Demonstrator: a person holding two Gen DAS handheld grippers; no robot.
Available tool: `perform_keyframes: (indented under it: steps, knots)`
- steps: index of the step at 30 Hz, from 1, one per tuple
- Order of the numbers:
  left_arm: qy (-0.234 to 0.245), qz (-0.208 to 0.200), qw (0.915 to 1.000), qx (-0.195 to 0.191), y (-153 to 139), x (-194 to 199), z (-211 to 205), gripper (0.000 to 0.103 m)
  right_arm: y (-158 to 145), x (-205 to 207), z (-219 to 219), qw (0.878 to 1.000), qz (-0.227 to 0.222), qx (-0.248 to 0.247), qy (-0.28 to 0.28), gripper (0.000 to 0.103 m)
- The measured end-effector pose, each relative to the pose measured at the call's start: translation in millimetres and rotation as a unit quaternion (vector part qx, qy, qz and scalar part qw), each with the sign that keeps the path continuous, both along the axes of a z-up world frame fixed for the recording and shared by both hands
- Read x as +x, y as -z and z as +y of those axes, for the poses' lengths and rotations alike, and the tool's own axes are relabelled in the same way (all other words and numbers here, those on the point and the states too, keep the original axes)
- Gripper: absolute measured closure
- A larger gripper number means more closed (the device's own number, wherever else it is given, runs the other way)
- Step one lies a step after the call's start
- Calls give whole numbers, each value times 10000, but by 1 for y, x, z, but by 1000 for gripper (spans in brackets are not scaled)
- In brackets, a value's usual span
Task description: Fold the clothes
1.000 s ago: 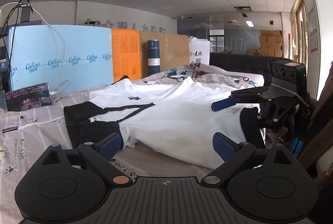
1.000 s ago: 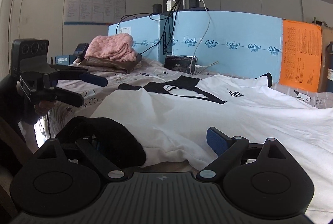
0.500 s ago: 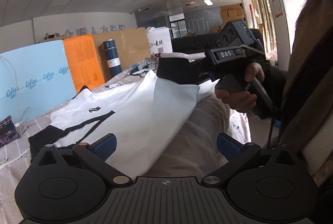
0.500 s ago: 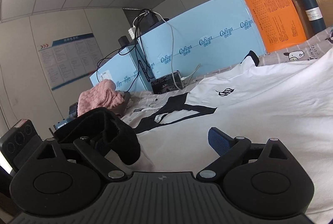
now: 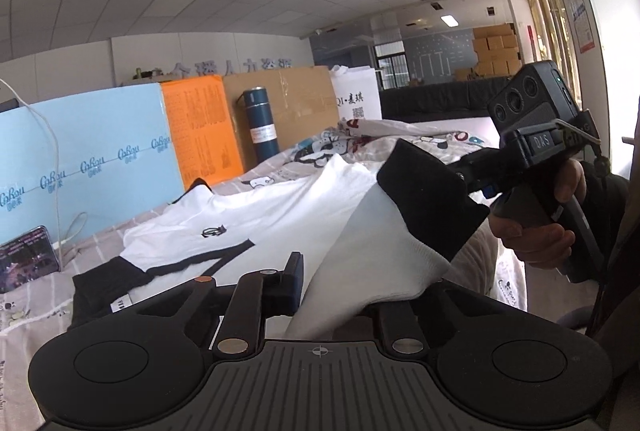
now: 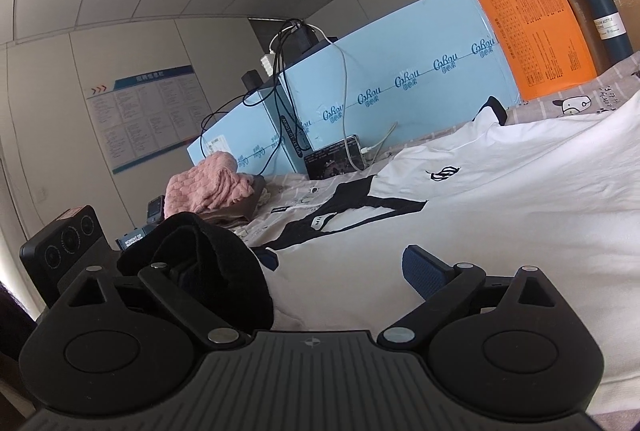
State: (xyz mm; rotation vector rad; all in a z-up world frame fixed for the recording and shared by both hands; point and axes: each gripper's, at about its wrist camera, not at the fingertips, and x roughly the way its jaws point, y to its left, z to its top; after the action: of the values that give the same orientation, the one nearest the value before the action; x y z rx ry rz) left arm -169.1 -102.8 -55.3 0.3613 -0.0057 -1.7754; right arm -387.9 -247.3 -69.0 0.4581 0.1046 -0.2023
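A white T-shirt (image 5: 264, 227) with black sleeves and a small chest logo lies on a bed; it also fills the right wrist view (image 6: 500, 199). My left gripper (image 5: 340, 283) is shut on the shirt's white lower edge (image 5: 360, 271), lifted off the bed. My right gripper (image 5: 460, 175), held in a hand, has the black sleeve cuff (image 5: 428, 199) draped over it. In the right wrist view its jaws (image 6: 304, 271) stand wide apart; the cuff (image 6: 208, 263) hangs on the left finger, hiding that pad.
Blue foam boards (image 5: 80, 159), an orange panel (image 5: 200, 127), a cardboard box and a blue flask (image 5: 260, 127) stand behind the bed. A phone (image 5: 24, 263) with cable lies at the left. A pink towel (image 6: 208, 187) sits on folded clothes.
My left gripper has closed on the shirt's white edge and raised it. The right gripper has lifted the black cuff up and over toward the shirt's middle.
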Motion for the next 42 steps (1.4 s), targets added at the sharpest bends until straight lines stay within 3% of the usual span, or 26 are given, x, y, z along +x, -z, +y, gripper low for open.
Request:
perform_keyframes:
  steps: [6,9,15,19,20,21,23,26,32,40,42]
  knots:
    - [-193,175,9992,-307,-13,6,-4,88,-1,-6,12,9943,845,-647,-5,5]
    - [-202,248,9988,-381,-17,7,-7,88,1,-12,13,9840,1471,-989,187,5]
    - [-257,467,9970,-558,-28,15,-15,88,-1,-47,1,9612,2279,-1368,742,8]
    - [-293,576,9963,-571,-34,23,-23,88,-3,-71,-11,9382,2836,-1678,1057,18]
    - [-319,585,9961,-573,-35,25,-25,88,-4,-78,-16,9360,2901,-1684,1067,30]
    - [-354,594,9960,-567,-35,26,-27,88,-6,-84,-20,9339,2958,-1694,1078,36]
    - [-424,612,9957,-552,-36,28,-30,88,-11,-94,-27,9305,3030,-1728,1116,62]
    - [-529,626,9953,-513,-37,32,-37,93,-19,-102,-39,9269,3056,-1788,1241,90]
    - [-692,590,9956,-219,-43,48,-68,102,-49,-100,-79,9448,2399,-1883,1200,96]
    - [-1028,616,9908,630,-37,79,-127,102,-46,-59,-159,9517,2539,-1446,947,96]
    - [-1112,638,9875,918,-30,90,-140,98,-42,-54,-173,9523,2588,-1265,1009,86]
